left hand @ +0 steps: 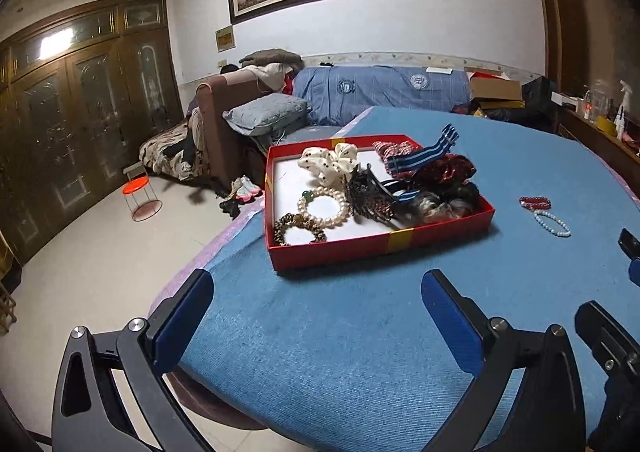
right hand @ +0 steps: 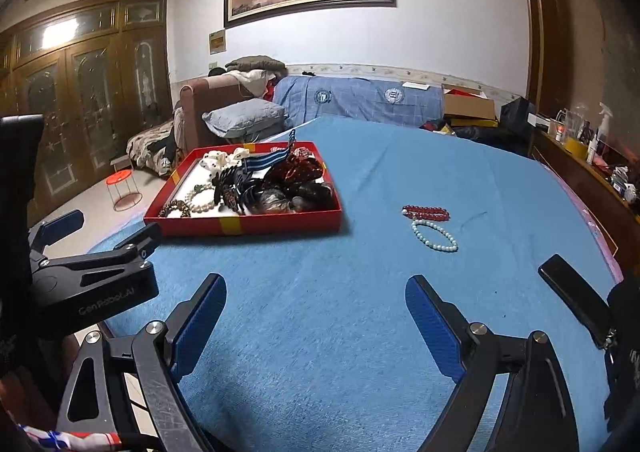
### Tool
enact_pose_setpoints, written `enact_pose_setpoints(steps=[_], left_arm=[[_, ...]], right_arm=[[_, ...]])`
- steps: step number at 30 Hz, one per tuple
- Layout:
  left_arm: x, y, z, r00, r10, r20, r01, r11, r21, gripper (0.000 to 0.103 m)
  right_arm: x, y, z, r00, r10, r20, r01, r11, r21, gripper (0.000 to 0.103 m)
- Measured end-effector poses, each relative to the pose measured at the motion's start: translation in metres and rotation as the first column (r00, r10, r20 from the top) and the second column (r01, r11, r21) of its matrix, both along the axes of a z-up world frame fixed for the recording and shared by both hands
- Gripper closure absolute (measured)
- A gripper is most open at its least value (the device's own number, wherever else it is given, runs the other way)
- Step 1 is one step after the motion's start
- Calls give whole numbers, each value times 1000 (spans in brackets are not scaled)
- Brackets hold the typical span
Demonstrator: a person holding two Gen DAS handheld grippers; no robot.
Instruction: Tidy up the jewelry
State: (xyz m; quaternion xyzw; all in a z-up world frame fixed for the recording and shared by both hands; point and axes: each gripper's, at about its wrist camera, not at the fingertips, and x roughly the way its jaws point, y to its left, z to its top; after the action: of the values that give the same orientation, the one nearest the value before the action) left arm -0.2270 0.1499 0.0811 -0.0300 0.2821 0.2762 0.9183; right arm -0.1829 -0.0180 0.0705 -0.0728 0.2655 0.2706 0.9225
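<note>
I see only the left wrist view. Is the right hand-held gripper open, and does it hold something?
Observer: The right hand-held gripper is open and empty, over bare cloth.
Operator: Where are the two bracelets from it?
Observer: Ahead, beyond its right fingertip: the white bracelet nearer, the red bracelet just behind it.

Bracelets point(right hand: 430, 228) right of tray point(right hand: 240, 226) (apart)

"gen robot.ai" in pale letters on the black body of the left gripper point(right hand: 102, 226)
</note>
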Motion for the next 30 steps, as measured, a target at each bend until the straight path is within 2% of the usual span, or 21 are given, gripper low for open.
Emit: enact_pose_setpoints(steps=[30], left_arm=[[1, 9, -13, 1000, 13, -26, -13, 1000, -7, 0]], right_arm=[[-13, 18, -3, 1000, 29, 4, -28, 998, -62, 8]])
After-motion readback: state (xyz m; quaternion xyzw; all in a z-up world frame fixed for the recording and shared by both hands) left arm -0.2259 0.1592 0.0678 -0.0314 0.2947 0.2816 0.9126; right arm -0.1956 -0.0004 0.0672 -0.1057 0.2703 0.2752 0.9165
